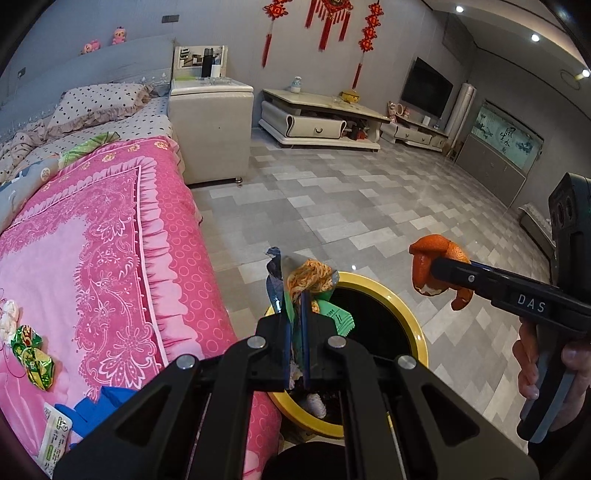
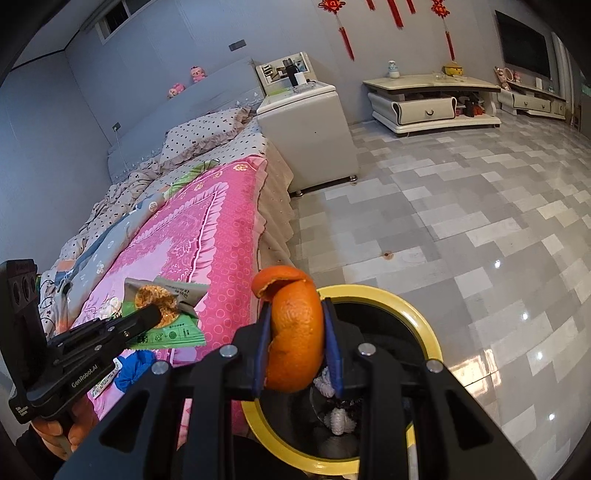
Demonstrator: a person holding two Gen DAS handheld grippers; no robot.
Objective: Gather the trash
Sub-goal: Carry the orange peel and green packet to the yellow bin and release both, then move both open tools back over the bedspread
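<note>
Above the yellow-rimmed bin (image 1: pixel 419 334), the left gripper (image 1: pixel 294 295) clamps a green snack wrapper (image 2: pixel 173 325); the right gripper (image 2: pixel 295 325) clamps an orange peel (image 2: pixel 295 328).

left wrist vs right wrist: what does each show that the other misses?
Left wrist only: crumpled green wrappers and a white tissue on the pink bedspread.

Right wrist only: the windows high on the wall.

Both: the yellow-rimmed bin, the left gripper shut on a green snack wrapper, and the right gripper shut on orange peel.
</note>
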